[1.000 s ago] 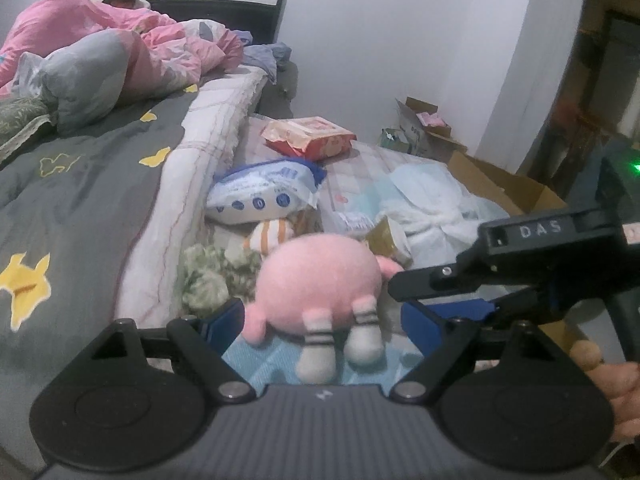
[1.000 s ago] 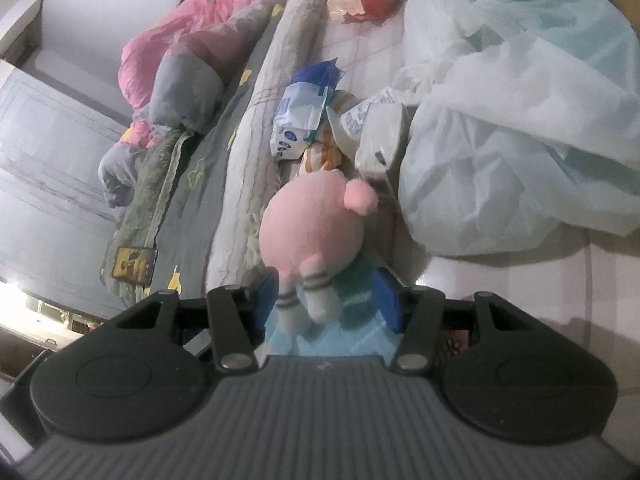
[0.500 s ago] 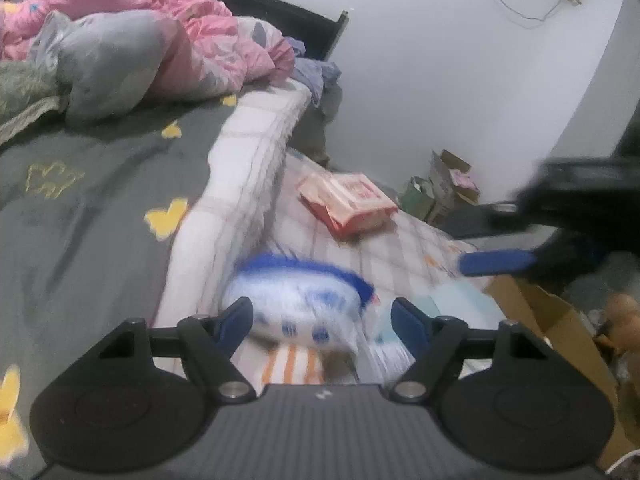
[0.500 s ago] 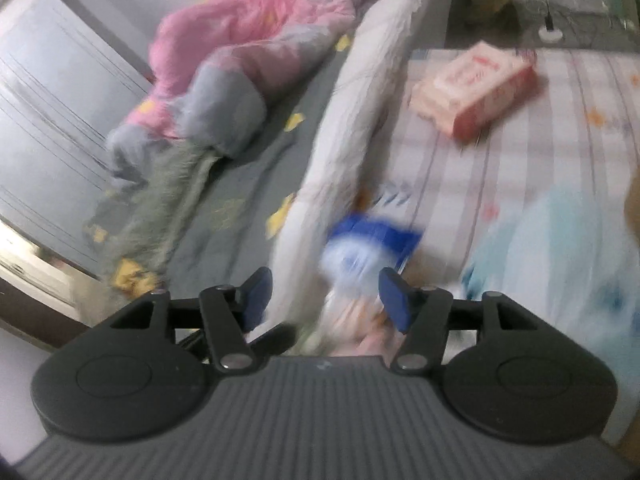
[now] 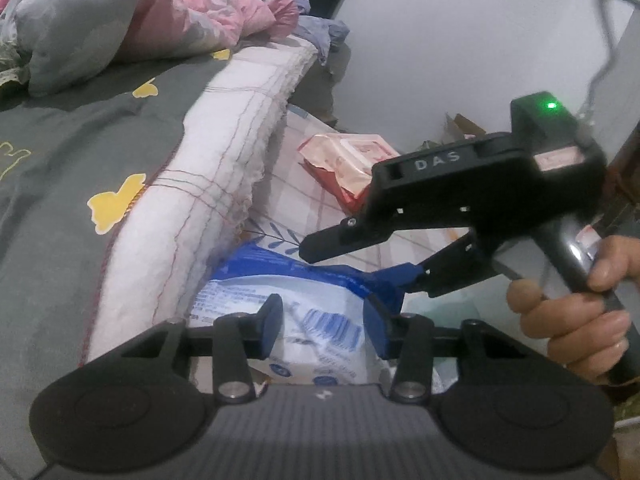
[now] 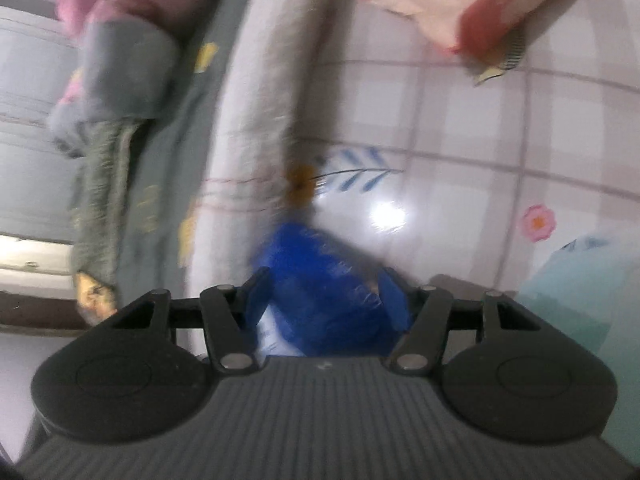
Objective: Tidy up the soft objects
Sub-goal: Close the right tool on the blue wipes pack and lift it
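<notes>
Both the left gripper (image 5: 323, 330) and the right gripper (image 6: 326, 300) have fingers open around the soft, squashy blue-and-white plastic pack (image 5: 304, 316), probably light and slippery, best pinched mid-body.

Both wrist views close above blue-white pack (image 5: 288, 320), facing bed (image 6: 256, 80)

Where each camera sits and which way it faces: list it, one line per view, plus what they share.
Left wrist: on the left gripper, looking along its open fingers over the blue-and-white pack toward the bed and wall; the right gripper and the person's right hand show.
Right wrist: on the right gripper, facing down at the pack's blue end between its fingers and the checked floor mat; blurred.
Shared: the pack, the pink package, the bed edge.
</notes>
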`<action>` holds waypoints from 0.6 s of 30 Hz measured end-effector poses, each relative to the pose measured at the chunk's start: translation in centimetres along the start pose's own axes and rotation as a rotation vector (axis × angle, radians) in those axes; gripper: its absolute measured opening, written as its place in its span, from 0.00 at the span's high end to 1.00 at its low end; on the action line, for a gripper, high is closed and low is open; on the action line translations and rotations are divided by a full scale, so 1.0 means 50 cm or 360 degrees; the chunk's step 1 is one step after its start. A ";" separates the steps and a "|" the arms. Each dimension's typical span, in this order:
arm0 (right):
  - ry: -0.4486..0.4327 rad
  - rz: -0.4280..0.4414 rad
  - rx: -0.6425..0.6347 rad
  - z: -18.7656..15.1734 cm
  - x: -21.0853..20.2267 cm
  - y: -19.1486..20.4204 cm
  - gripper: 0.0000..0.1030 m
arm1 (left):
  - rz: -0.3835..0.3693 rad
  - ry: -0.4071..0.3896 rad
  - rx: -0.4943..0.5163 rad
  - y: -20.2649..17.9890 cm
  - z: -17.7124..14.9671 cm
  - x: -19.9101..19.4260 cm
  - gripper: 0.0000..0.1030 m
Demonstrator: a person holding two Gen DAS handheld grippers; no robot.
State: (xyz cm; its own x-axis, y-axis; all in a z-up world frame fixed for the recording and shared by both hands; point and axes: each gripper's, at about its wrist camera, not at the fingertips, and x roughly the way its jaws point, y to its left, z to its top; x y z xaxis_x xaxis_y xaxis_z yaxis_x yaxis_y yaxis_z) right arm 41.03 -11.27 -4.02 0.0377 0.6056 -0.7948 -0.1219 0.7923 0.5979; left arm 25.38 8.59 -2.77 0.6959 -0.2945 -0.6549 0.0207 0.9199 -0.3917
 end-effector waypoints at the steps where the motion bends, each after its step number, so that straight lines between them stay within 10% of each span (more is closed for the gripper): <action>1: 0.0006 0.0017 -0.0017 -0.006 -0.006 0.005 0.42 | -0.0005 0.0002 0.0000 0.000 -0.002 -0.004 0.53; 18: 0.0008 0.0254 -0.0164 -0.110 -0.049 0.088 0.42 | -0.0091 0.0003 -0.0072 0.036 -0.055 -0.084 0.32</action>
State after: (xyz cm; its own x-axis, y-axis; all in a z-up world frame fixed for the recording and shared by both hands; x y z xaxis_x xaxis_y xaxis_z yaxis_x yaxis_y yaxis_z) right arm 34.97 -9.70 -0.01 0.0046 0.7224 -0.6915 -0.2269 0.6742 0.7028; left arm 20.54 10.78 -2.52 0.6931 -0.3468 -0.6319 0.0277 0.8888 -0.4575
